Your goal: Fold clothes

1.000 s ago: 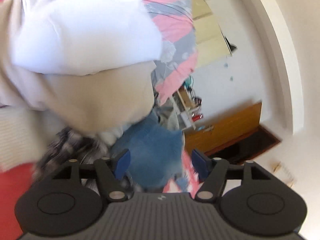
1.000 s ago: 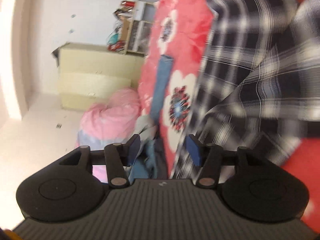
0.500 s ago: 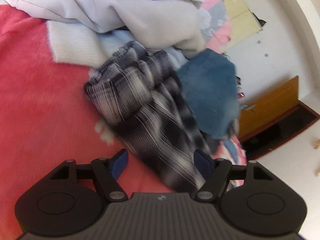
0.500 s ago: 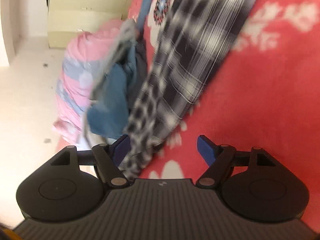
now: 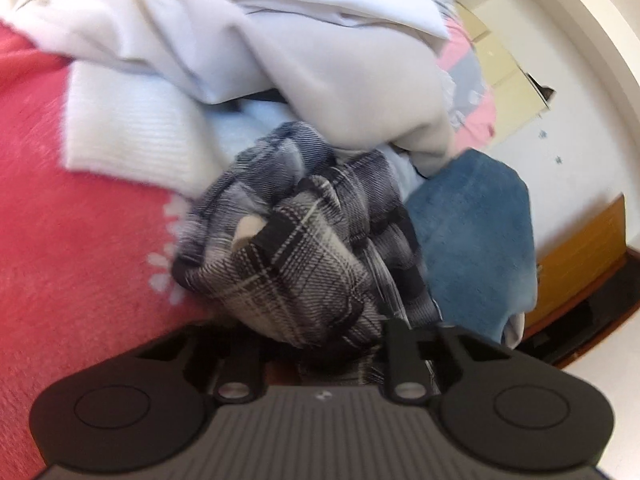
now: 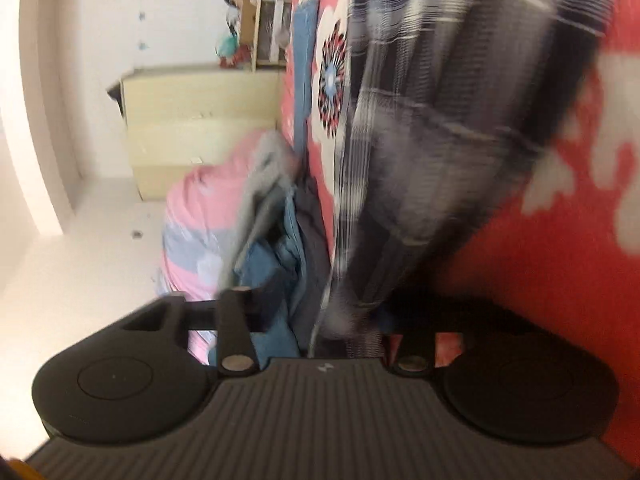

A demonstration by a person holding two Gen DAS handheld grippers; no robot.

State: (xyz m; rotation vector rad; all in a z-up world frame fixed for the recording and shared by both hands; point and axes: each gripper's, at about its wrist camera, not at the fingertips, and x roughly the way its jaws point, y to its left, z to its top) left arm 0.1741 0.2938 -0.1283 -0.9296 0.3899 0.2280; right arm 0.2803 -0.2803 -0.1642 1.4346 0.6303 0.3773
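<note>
The left tongs sit low in the left wrist view, pressed into a bunched end of the black-and-white plaid shirt. The cloth covers the fingertips, so whether they are clenched on it or released cannot be told. The shirt lies crumpled in the middle of the frame on the red floral blanket of the bed. Above it, in the upper half of the frame, is a heap of white and cream garments, with a ribbed white knit piece at its left edge touching the plaid. To the right of the shirt, touching it, lies a blue garment. A wooden cabinet stands at the right edge.

In the right wrist view, the right tongs are at the lower centre, and the plaid shirt runs from the upper right of the frame down between the fingers. The picture is blurred and the fabric hides the tips, so their state cannot be told either. The red blanket fills the right side. Left of the shirt hangs blue clothing and a pink and grey quilt, with a pale yellow cabinet behind on the white floor.
</note>
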